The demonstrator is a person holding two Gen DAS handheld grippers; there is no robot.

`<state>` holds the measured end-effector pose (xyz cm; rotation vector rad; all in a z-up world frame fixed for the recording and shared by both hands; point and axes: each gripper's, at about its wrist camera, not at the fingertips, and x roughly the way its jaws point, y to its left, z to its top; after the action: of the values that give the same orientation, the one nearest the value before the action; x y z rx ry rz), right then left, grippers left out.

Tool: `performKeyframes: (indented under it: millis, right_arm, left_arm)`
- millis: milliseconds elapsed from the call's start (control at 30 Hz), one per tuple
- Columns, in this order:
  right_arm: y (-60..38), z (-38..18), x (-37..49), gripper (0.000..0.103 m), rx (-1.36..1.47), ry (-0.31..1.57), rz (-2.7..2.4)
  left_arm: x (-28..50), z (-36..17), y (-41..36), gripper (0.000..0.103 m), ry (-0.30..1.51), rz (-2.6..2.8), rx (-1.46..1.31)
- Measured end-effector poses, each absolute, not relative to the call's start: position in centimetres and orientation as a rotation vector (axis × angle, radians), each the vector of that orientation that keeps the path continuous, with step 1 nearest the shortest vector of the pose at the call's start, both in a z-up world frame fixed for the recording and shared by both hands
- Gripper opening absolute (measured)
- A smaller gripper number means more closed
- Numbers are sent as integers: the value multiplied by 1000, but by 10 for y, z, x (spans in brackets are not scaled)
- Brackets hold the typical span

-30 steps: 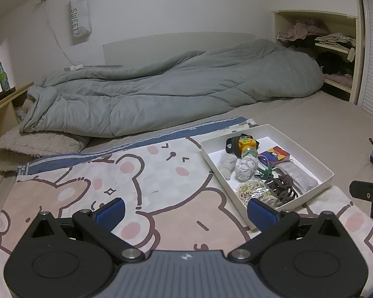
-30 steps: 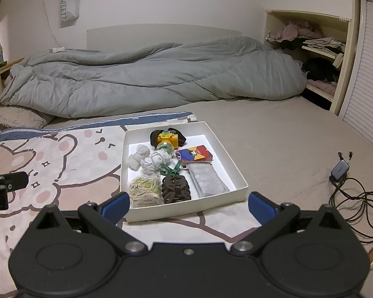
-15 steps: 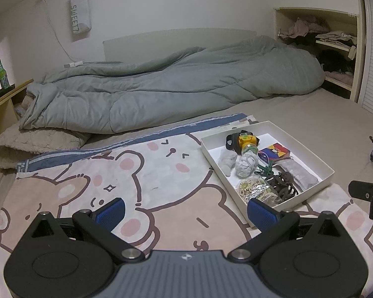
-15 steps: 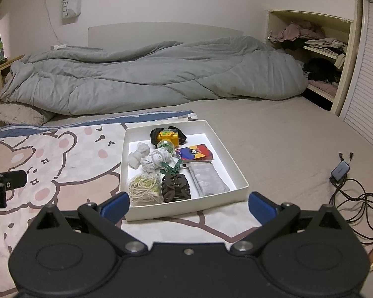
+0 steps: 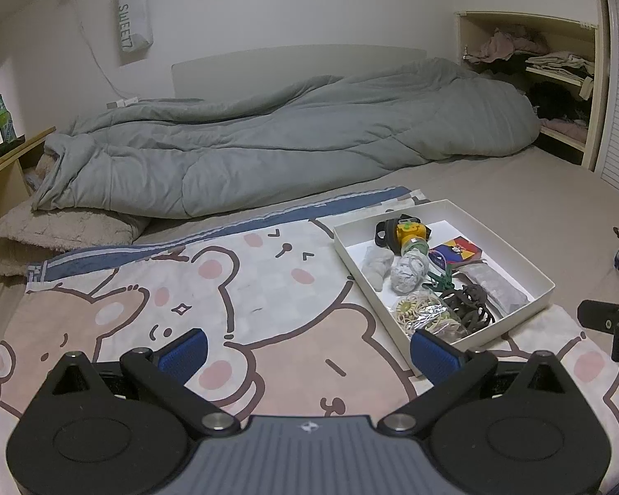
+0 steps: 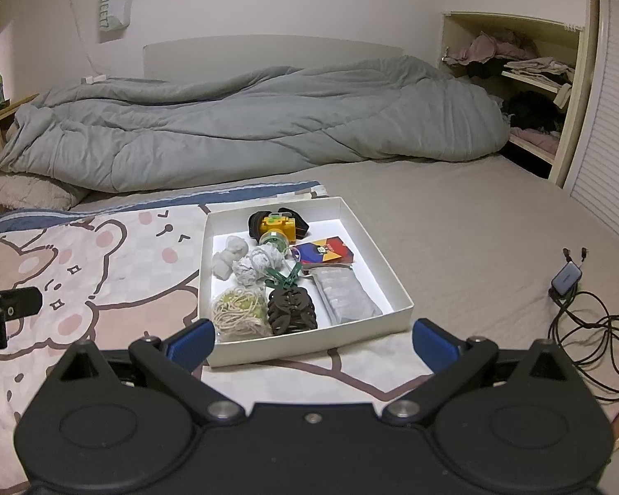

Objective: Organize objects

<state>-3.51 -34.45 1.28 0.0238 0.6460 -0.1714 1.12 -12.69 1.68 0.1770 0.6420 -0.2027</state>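
Observation:
A white shallow box [image 6: 392, 284] sits on a bear-print blanket [image 5: 227, 288] on the bed. It holds a yellow toy camera [image 6: 276, 226], grey-white wads [image 6: 247, 266], a green clip [image 6: 287, 276], a colourful card pack [image 6: 326, 251], a grey pouch [image 6: 344, 295], dark brown hair clips [image 6: 291, 309] and a bundle of elastic bands [image 6: 237, 311]. The box also shows in the left wrist view [image 5: 532, 276]. My right gripper [image 6: 311, 340] is open and empty just in front of the box. My left gripper [image 5: 309, 350] is open and empty over the blanket, left of the box.
A grey duvet [image 5: 289, 140] lies across the back of the bed, with a pillow [image 5: 62, 231] at the left. A charger and black cable [image 6: 590, 313] lie on the sheet at the right. A shelf with clothes [image 6: 524, 78] stands at the back right.
Both views have shifted slightly, and the box now sits a little farther from the left gripper. Both grippers stay open and empty.

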Motion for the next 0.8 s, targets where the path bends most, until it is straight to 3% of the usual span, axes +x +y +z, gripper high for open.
performKeyframes:
  millis: [800]
  right_arm:
    - [-348,12,-35,103,32,651,-167]
  left_arm:
    - [12,16,-130,103,645,-200,171]
